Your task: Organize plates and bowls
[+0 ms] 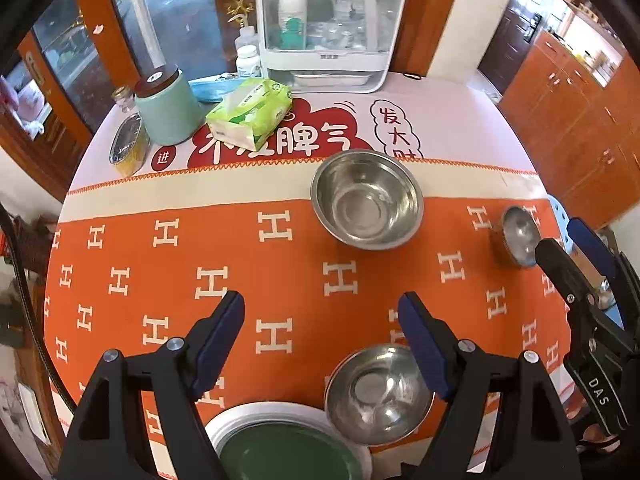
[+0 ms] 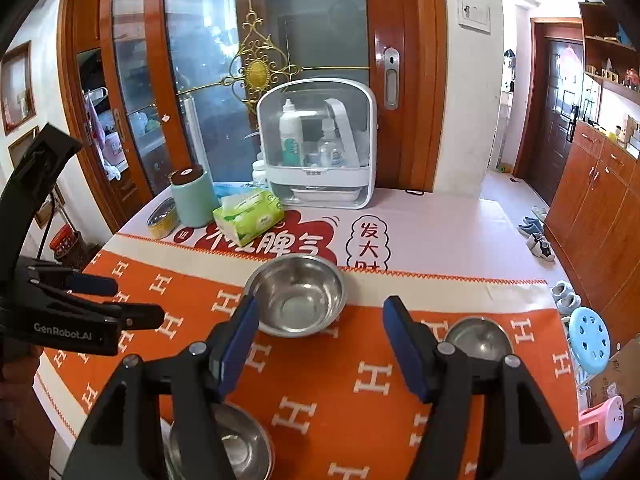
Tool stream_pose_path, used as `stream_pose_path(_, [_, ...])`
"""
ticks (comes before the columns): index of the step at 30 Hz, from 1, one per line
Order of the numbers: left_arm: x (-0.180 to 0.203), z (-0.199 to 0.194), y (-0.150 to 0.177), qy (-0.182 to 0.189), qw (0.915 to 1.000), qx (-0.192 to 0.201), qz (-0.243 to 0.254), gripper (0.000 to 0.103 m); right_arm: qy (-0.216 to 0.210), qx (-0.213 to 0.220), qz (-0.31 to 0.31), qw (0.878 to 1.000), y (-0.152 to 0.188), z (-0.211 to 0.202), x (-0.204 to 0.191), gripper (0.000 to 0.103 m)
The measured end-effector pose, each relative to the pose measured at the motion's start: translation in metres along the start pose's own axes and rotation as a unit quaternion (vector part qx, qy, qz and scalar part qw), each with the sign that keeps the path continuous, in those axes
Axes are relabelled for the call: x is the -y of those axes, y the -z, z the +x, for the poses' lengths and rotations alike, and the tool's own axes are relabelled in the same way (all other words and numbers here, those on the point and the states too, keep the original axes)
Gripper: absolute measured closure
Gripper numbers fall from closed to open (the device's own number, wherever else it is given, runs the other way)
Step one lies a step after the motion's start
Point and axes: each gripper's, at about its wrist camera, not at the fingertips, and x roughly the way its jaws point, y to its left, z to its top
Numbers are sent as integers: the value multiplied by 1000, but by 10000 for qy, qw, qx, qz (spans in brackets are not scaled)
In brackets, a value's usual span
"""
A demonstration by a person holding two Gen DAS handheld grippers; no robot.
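On the orange patterned tablecloth [image 1: 280, 280] stand three steel bowls: a large one [image 1: 367, 199] in the middle, a medium one [image 1: 378, 394] near the front edge and a small one [image 1: 519, 236] to the right. A green plate with a white rim [image 1: 288, 452] lies left of the medium bowl. My left gripper [image 1: 320, 298] hovers open above the cloth, with the plate and medium bowl just below its fingers. My right gripper [image 2: 322, 304] is open and empty, in front of the large bowl [image 2: 296, 296], with the small bowl [image 2: 478, 336] to its right. Each gripper shows in the other's view: the right [image 1: 568, 240], the left [image 2: 138, 300].
At the back of the table stand a green tissue pack [image 1: 250, 114], a teal canister [image 1: 168, 104], a tin can [image 1: 128, 146] and a white storage box with bottles [image 1: 330, 24]. A glass door is behind them. A blue stool [image 2: 590, 340] and a pink stool [image 2: 602, 424] stand beyond the table's right edge.
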Motion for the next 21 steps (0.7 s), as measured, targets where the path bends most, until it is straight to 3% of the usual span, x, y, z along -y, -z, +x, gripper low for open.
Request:
stream_pose_path(7, [-2,18,-14,23,9997,-81,-212,25,-153,-196,338,9991,0,33,12,38])
stream_pose_path(14, [-9,47,-21,515,9969,-83,-584,25,-408,-523,653,9957,8,70,19,38])
stream_pose_path(21, [-8,86,-34,529,9963,57,-677,25,-518,-860,1176,9880,23,105,32,38])
